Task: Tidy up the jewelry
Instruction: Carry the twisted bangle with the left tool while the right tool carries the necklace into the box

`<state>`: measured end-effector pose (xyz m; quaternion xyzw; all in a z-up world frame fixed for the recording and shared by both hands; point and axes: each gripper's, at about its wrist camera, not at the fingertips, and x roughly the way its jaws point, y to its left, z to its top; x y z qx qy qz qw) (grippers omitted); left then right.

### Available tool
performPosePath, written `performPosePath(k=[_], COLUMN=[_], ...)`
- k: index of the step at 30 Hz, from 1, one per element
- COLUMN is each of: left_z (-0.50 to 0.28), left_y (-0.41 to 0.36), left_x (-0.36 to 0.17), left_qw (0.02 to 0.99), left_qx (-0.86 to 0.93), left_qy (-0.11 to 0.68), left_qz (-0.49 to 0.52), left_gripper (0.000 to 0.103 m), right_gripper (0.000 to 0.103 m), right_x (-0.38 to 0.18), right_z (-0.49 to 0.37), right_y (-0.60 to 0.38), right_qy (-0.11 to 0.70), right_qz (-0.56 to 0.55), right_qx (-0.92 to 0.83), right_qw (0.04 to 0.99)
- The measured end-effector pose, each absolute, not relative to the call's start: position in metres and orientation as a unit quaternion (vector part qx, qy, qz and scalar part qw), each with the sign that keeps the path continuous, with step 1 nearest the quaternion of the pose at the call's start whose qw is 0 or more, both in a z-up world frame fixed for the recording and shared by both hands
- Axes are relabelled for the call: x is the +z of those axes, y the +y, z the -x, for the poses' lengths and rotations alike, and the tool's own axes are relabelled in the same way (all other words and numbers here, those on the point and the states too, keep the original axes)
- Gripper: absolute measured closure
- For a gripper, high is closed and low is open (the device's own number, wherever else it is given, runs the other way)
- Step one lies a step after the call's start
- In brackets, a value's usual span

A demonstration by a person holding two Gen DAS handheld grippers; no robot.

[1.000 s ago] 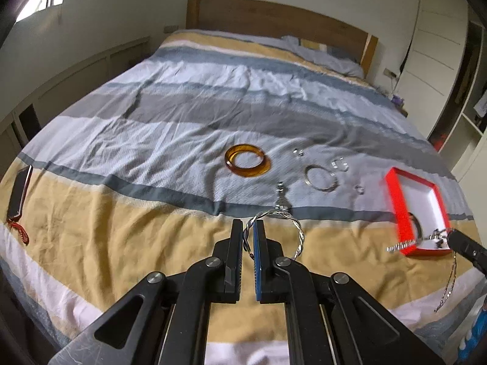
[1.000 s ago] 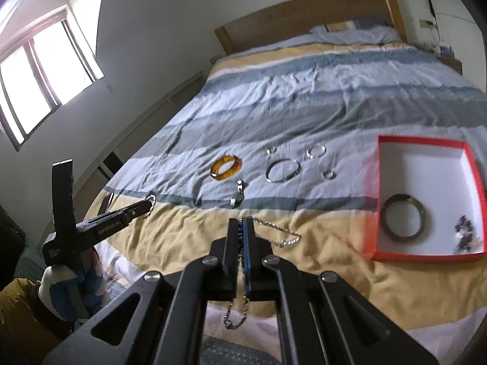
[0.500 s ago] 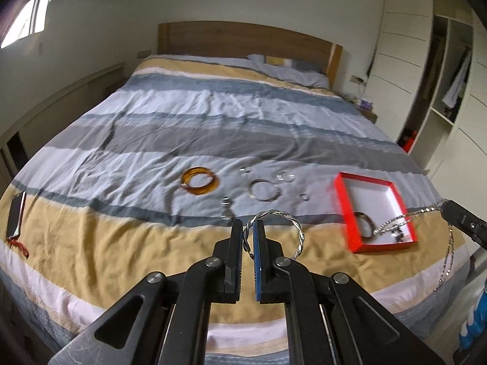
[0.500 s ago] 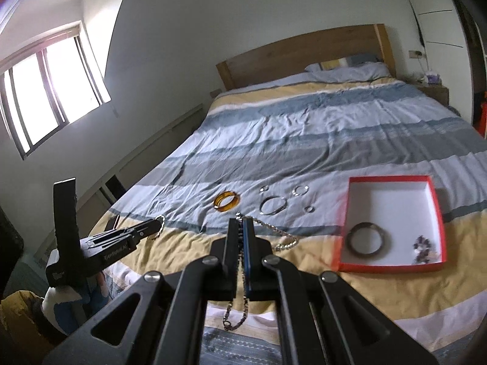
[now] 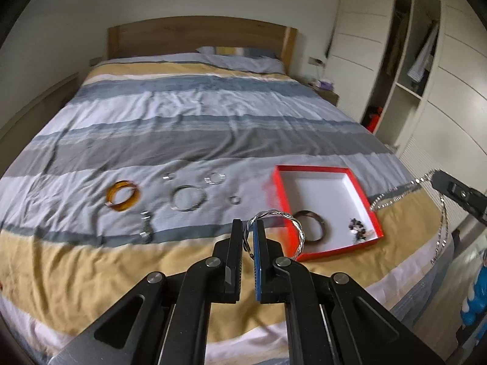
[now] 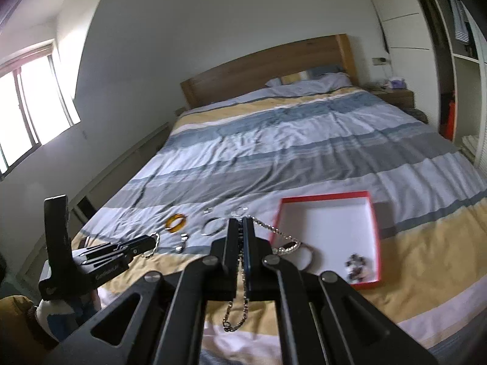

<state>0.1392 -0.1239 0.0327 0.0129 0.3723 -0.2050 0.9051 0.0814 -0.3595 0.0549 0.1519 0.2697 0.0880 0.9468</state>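
Note:
My left gripper [image 5: 249, 223] is shut on a twisted silver bangle [image 5: 295, 228] and holds it above the bed's near edge, just left of the red box [image 5: 362, 196]. The box holds a dark ring bangle [image 5: 316, 231] and a small dark beaded piece [image 5: 357, 228]. My right gripper [image 6: 242, 223] is shut on a silver chain [image 6: 274, 231] that dangles on both sides of the jaws, above the box's near left corner [image 6: 275, 228]. An amber bangle [image 5: 123, 196], a silver hoop [image 5: 188, 197], small rings [image 5: 215, 178] and a clasp piece [image 5: 146, 228] lie on the bedspread.
The striped bedspread [image 5: 182, 121] covers a bed with a wooden headboard [image 5: 197, 35]. White wardrobes [image 5: 426, 76] stand at the right. A window [image 6: 27, 106] is at the left. Each gripper shows in the other's view: the right [image 5: 456, 191], the left [image 6: 100, 252].
Both grippers have pulled back and risen, and my left gripper has swung right toward the red box. The bangle and the chain stay gripped.

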Motion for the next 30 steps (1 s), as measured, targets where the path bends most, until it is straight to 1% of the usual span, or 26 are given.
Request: performPosePath(k=[8,14,24,30], left_z=[-0.180,-0.214,-0.265,-0.280], left_y=[-0.202,-0.248,-0.290,-0.302], left_x=[0.009,-0.016,-0.073,-0.100], left_qw=[0.885,0.873,0.855,0.850], left_qx=[-0.250,-0.271,-0.278,-0.275], left_qy=[0.390,0.402,0.434,0.443], left_qz=[-0.041,-0.059,-0.060,-0.076], left_gripper=[0.097,0.097,0.097,0.097], right_gripper=[0.101,0.101,0.101,0.100], right_x=[0.023,-0.016,-0.093,-0.123], right_z=[-0.128,-0.169,-0.219,-0.229], right_y=[-0.408,-0.438,-0.469,-0.474], right_qy=[0.297,0.325,0.381,0.405], right_qz=[-0.160,-0.167,-0.164,-0.162], right_qx=[0.050,0.022,-0.017,-0.027], right_qw=[0.940,0.931,0.910,0.900])
